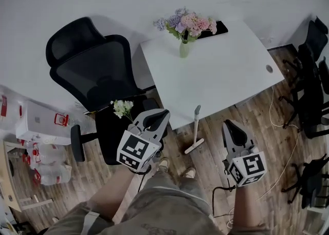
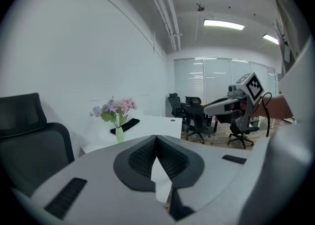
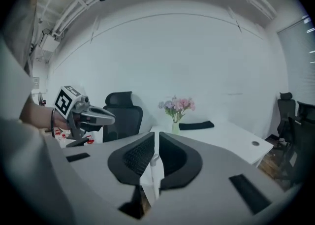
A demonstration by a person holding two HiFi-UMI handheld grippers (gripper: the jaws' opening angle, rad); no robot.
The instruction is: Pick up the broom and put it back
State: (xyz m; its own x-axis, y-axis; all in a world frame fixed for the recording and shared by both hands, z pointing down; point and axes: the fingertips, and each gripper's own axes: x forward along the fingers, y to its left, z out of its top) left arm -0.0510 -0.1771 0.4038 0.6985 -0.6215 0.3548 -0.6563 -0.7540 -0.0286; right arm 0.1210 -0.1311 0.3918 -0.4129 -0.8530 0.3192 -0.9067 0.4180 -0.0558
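The broom has a grey handle and a white head. It stands upright on the wood floor against the front edge of the white table, between my two grippers. My left gripper is raised to the broom's left, shut and empty, with its tips meeting. To the broom's right is my right gripper, apart from the broom. Its jaws are closed to a thin slit with nothing between the pads. The broom's pale handle shows beyond that slit.
A vase of flowers and a black flat item are on the table. A black office chair stands left of it, with white boxes further left. More black chairs and a floor cable are on the right.
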